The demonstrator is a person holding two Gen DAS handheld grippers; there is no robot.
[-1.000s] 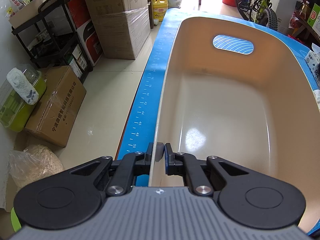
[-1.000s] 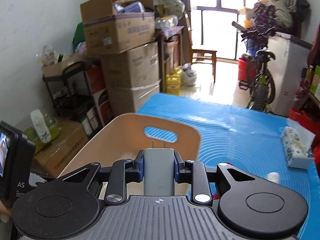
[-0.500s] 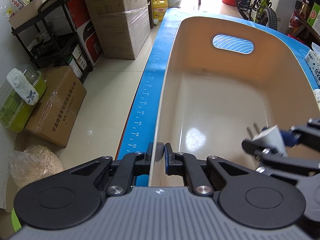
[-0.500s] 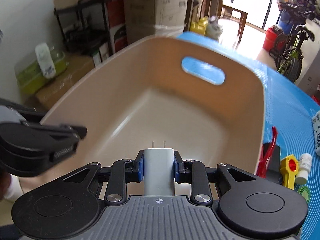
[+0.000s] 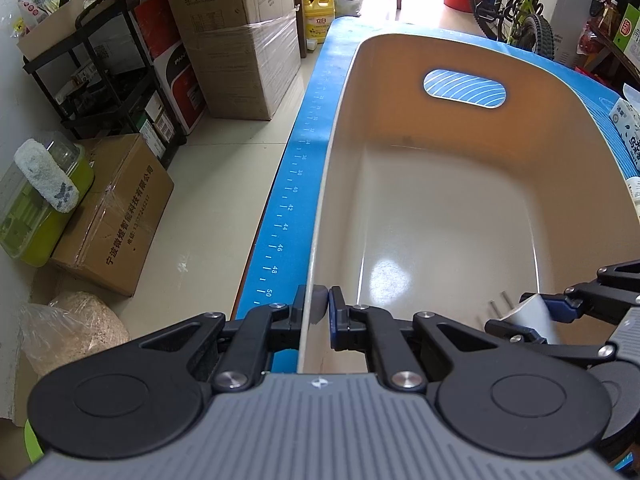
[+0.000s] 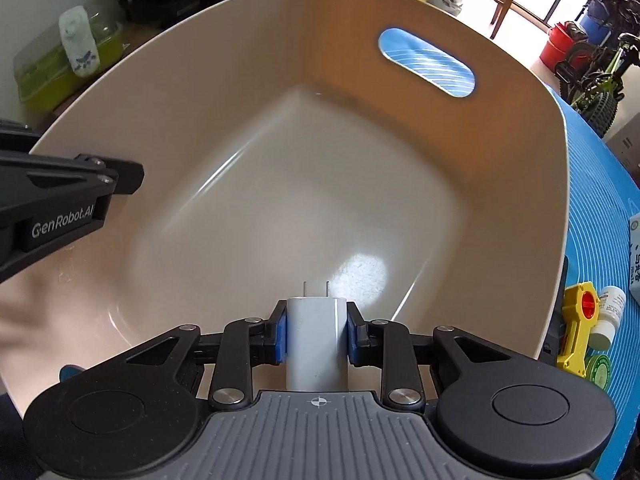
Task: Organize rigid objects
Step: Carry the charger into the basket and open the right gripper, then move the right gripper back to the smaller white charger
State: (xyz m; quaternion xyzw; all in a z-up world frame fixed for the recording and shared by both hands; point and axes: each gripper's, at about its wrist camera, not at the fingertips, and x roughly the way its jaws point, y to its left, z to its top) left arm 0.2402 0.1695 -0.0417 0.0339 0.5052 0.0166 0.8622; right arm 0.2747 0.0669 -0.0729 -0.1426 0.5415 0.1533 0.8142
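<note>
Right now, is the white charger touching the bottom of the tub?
Cannot tell. The right wrist view shows the right gripper clamping the white charger over the beige tub, but neither view shows a clear gap or contact with the floor.

The basin [image 6: 516,184] is sitting on the mat [image 5: 280,236], along its left edge. To the right of the basin, a tool [image 6: 576,328] and a small bottle [image 6: 606,316] are lying side by side. The charger [image 6: 317,344] is hanging over the basin's near part.
</note>
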